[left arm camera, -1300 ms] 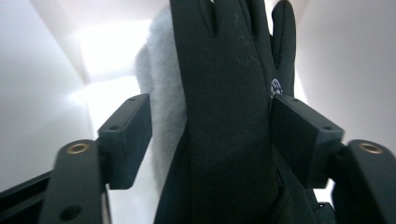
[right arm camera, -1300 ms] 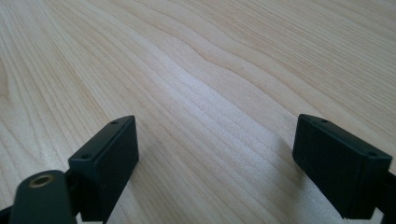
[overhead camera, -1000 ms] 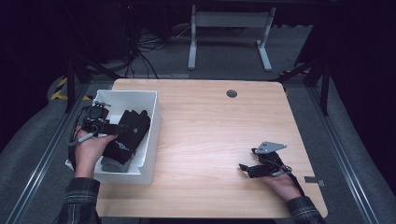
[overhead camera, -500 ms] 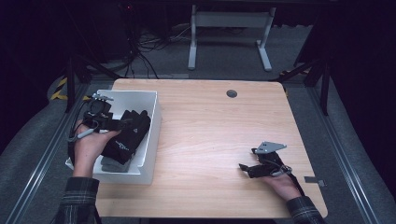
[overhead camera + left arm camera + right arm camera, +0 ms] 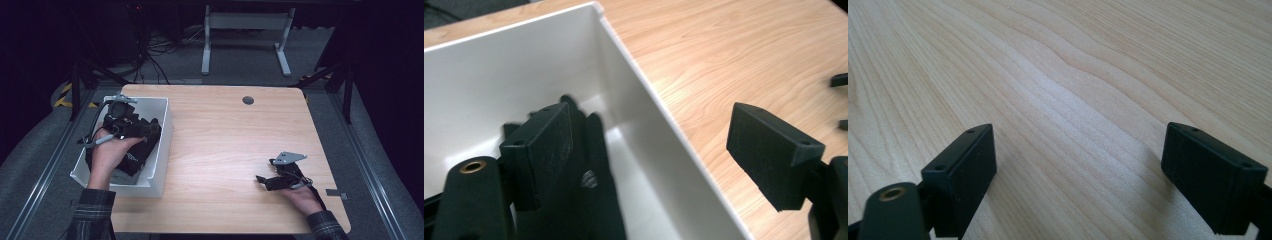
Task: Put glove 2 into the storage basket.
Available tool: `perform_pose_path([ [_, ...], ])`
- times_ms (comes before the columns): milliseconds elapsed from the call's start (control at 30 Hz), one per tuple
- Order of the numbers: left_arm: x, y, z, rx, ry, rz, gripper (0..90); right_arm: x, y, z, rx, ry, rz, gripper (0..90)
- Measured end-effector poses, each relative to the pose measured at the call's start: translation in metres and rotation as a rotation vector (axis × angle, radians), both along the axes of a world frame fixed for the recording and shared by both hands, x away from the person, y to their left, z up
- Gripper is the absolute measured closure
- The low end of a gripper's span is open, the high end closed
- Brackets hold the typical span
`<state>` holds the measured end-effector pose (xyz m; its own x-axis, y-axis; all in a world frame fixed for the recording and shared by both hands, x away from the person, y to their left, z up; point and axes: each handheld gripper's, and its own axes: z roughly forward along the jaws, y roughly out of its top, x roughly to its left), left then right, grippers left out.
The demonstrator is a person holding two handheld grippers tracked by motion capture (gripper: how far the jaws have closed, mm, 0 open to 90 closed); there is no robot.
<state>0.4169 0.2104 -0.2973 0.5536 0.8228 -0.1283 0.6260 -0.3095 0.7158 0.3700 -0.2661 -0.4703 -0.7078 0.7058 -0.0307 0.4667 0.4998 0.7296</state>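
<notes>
Hovering at nine o'clock over the white bin (image 5: 162, 145), my left hand-held gripper (image 5: 651, 150) has just been opening, jaws spread and empty; black gloves (image 5: 135, 152) lie inside the bin. At four o'clock, my right hand-held gripper (image 5: 1080, 170) rests spread on the tabletop (image 5: 225, 145).

Table (image 5: 220, 145): light wood grain top, rounded corners, dark round grommet (image 5: 248, 100) near far edge. White bin (image 5: 162, 145) sits at left edge, black gloves (image 5: 137, 155) inside. Right tongs (image 5: 265, 181) rest on table near right front.
</notes>
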Motion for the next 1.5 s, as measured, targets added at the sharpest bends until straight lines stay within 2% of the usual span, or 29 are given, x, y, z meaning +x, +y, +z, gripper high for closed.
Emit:
perform_pose_path([
  [167,-0.004,-0.025,0.004,-0.022,-0.025,-0.06,19.2,0.0,0.0,0.0,0.0,0.0,0.0,14.8],
  [367,-0.008,-0.052,0.0,-0.05,-0.025,-0.112,19.2,0.0,0.0,0.0,0.0,0.0,0.0,14.8],
  [400,-0.008,-0.052,0.0,-0.05,-0.025,-0.112,19.2,0.0,0.0,0.0,0.0,0.0,0.0,14.8],
  [833,-0.017,-0.11,-0.015,-0.051,-0.028,-0.226,19.2,-0.001,0.0,0.0,0.003,-0.001,-0.004,15.0],
  [967,-0.021,-0.128,-0.026,-0.069,-0.016,-0.259,19.1,-0.001,0.0,0.0,0.002,-0.002,-0.004,15.0],
  [1200,-0.028,-0.154,-0.049,-0.061,-0.024,-0.295,18.4,-0.001,0.0,0.0,0.003,-0.001,-0.004,15.0],
  [1233,-0.029,-0.159,-0.056,-0.046,-0.023,-0.307,18.4,-0.001,0.0,0.0,0.004,0.0,-0.004,15.0],
  [1300,-0.03,-0.162,-0.061,-0.041,-0.024,-0.307,18.4,-0.001,0.0,0.0,0.004,-0.001,-0.004,15.0],
  [1500,-0.033,-0.177,-0.091,-0.005,-0.012,-0.332,18.4,-0.001,0.0,0.0,0.004,0.0,-0.004,15.0],
])
